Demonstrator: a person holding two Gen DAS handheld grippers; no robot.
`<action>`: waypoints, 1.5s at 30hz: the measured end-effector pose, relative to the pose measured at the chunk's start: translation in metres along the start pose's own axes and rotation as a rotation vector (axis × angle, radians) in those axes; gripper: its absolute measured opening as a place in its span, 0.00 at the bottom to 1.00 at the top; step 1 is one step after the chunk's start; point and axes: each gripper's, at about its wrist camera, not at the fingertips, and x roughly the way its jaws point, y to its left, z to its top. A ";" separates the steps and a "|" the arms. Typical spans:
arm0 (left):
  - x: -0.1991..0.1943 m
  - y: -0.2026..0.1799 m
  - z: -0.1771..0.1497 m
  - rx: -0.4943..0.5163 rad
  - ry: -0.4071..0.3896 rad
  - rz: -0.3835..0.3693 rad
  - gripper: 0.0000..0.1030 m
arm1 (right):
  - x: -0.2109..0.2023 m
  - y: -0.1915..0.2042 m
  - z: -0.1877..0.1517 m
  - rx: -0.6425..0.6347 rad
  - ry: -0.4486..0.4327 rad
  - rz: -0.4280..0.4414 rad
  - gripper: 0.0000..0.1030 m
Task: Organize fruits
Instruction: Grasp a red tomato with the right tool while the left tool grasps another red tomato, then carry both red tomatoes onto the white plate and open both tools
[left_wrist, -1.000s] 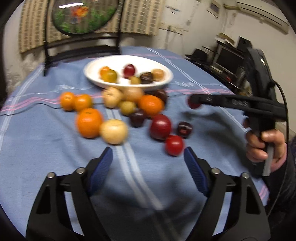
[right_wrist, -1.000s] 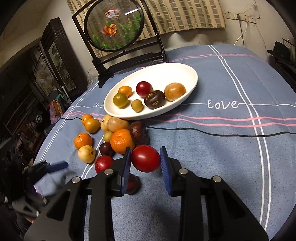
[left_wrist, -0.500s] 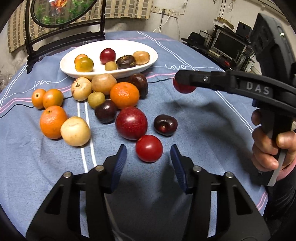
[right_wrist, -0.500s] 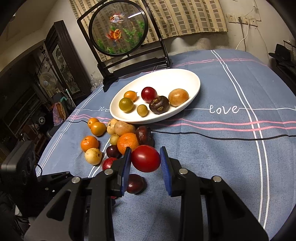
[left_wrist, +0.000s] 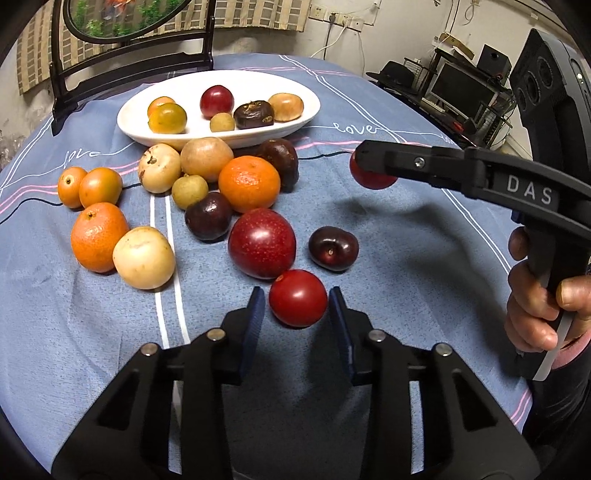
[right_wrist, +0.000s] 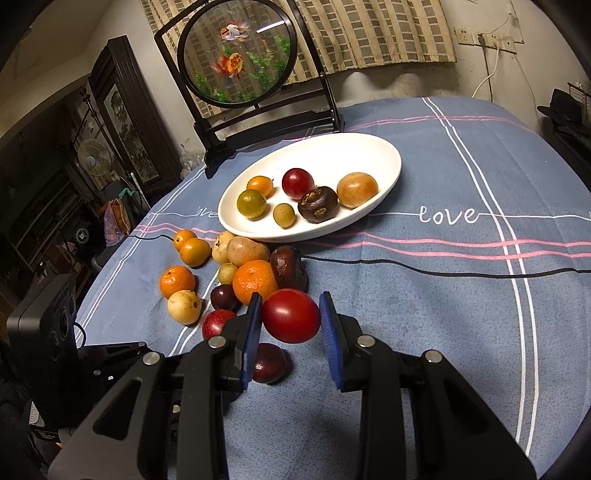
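**Carrying one tomato while reaching for a second**

Holding a red tomato (right_wrist: 291, 315) between its blue pads, the right gripper (right_wrist: 291, 321) hangs above the blue tablecloth (right_wrist: 443, 295), in front of the white oval plate (right_wrist: 384, 147). The jaws are closed on the fruit from both sides, and it is lifted clear of the cloth, probably so it can pass over the loose pile without knocking anything. From the left wrist view the same gripper reaches in from the right, almost level, with the person's hand (left_wrist: 535, 310) squeezing the trigger below.

The left gripper (left_wrist: 297, 308) is low over the cloth, its fingers apart on either side of another tomato (left_wrist: 297, 297) (a small gap shows on each side, so I judge it not yet clamped). This tomato lies on the cloth, touching or nearly touching a big red plum (left_wrist: 262, 242); a dark cherry-like fruit (left_wrist: 333, 248) sits just beside. Six fruits are in the plate; many others wait in front of it.
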 end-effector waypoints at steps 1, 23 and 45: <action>0.000 0.000 0.000 0.000 0.001 -0.001 0.32 | 0.000 0.000 0.000 0.001 0.001 -0.002 0.31; -0.051 0.031 0.023 0.019 -0.092 -0.020 0.30 | 0.003 0.005 0.005 -0.038 -0.018 -0.061 0.31; 0.060 0.114 0.196 -0.051 -0.055 0.103 0.45 | 0.114 -0.002 0.121 -0.121 -0.023 -0.126 0.33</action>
